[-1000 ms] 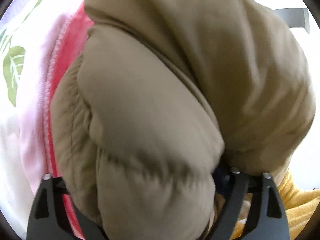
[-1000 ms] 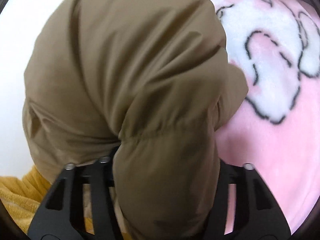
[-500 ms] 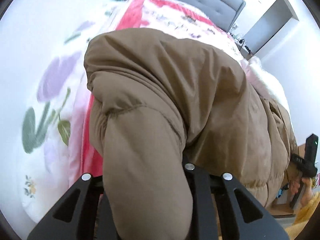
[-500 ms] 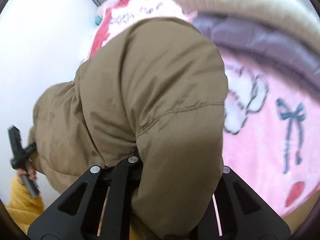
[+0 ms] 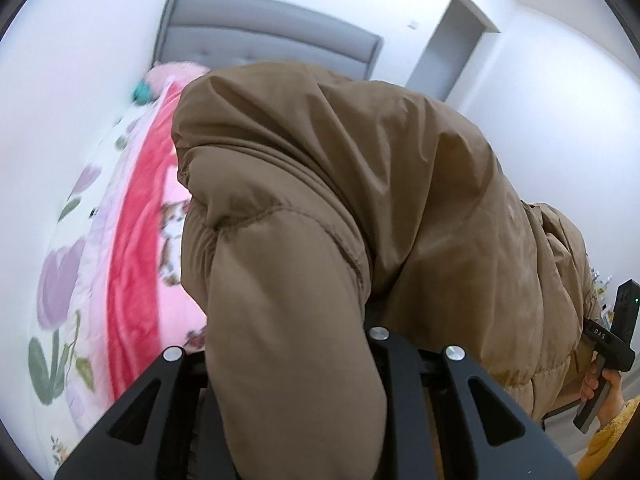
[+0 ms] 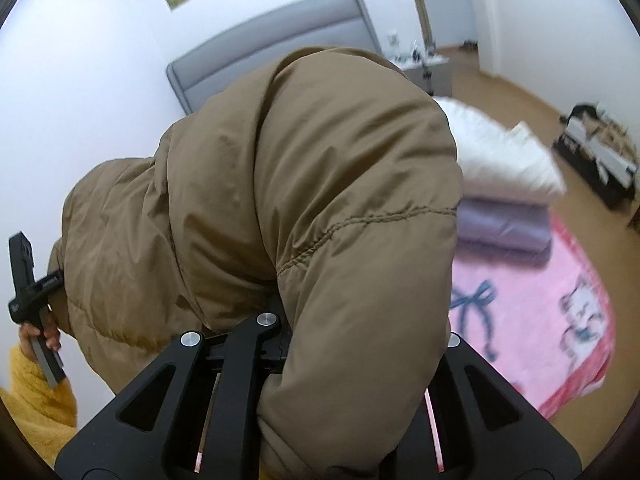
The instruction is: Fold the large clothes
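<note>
I have lifted the brown jacket higher above the bed; both the left gripper and the right gripper clamp it. Only the right view shows folded bedding.

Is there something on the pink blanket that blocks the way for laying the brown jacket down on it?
Partly. Both tools hold the brown jacket above the pink blanket. A folded stack, white pillow on lilac bedding, occupies the blanket's far end. The near part looks free.
</note>
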### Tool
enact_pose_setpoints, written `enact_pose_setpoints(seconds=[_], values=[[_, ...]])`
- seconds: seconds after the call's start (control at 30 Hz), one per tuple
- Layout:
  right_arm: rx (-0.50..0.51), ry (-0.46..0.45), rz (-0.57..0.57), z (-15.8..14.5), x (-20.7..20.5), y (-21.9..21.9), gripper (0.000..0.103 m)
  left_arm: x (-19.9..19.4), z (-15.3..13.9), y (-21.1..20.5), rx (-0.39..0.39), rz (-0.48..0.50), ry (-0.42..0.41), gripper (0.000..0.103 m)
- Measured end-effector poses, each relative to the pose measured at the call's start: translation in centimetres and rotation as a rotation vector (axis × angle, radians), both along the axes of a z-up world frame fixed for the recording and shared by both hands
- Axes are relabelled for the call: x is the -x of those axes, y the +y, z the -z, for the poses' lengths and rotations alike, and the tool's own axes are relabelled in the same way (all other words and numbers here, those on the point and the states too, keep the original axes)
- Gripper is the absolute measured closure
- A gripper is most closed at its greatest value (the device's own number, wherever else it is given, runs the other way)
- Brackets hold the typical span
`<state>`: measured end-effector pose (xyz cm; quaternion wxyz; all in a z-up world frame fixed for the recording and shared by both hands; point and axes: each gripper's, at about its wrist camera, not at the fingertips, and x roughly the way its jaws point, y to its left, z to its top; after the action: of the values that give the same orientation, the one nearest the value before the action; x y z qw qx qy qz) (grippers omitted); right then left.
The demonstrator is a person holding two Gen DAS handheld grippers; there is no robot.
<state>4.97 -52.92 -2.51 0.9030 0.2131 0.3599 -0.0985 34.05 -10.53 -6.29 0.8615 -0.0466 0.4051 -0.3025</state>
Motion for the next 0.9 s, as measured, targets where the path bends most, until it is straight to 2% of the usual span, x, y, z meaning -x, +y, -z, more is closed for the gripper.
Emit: enact_pose_setpoints(seconds=[0.07,0.1,0.13,0.17,0.23,0.27,0.3,0.37,0.5,0.57,0.7,0.83,0.9], values=[[0.001,-0.008,0.007,1.2,1.4,-2.0,0.091,1.0,-0.4,-3.2,-0.017,0.003,-0.027,0.083],[-0.008,-0.016,0.010,1.0,1.9,-3.2,0.091,1.0,1.1,-3.8,-0.022,-0.001,-0.035,0.083],[-0.017,-0.027,0.013,1.1,2.3,-4.8,0.091,1.4,1.0,-5.7,-0.032,-0.007,-0.039,0.083],[-0.019,-0.031,0.009,1.9,2.8,-4.1,0.091,1.8,0.8,-7.4,-0.041,-0.016,-0.040,0.083],[-0.040,-0.037,0.009,2.5,3.2,-7.6,0.091,2.6,0.3,-11.5,-0.052,-0.041,-0.024,0.083],[-0.044,-0.043,-0.005,2.4,3.3,-9.9,0.091,2.8,-0.2,-13.5,-0.057,-0.051,-0.022,0.084],[-0.030,-0.048,-0.017,0.9,2.7,-11.4,0.091,2.9,-0.9,-15.1,-0.061,-0.051,-0.024,0.084],[0.020,-0.054,-0.039,0.7,2.7,-14.1,0.091,2.8,-0.4,-18.5,-0.056,-0.047,-0.027,0.083],[-0.009,-0.095,0.005,0.6,3.7,-20.2,0.091,3.3,-0.3,-24.3,-0.047,-0.035,-0.036,0.083],[-0.027,-0.118,0.036,0.9,4.1,-22.0,0.091,2.4,0.4,-26.1,-0.049,-0.020,-0.047,0.083],[-0.050,-0.162,0.099,2.3,2.6,-27.1,0.091,-1.6,1.0,-30.4,-0.043,0.026,-0.078,0.083],[-0.022,-0.203,0.130,2.1,-1.0,-30.7,0.091,-8.7,1.4,-34.9,-0.024,0.072,-0.118,0.083],[-0.047,-0.192,0.151,2.9,-3.7,-33.3,0.091,-12.9,2.0,-37.4,-0.026,0.093,-0.124,0.083]])
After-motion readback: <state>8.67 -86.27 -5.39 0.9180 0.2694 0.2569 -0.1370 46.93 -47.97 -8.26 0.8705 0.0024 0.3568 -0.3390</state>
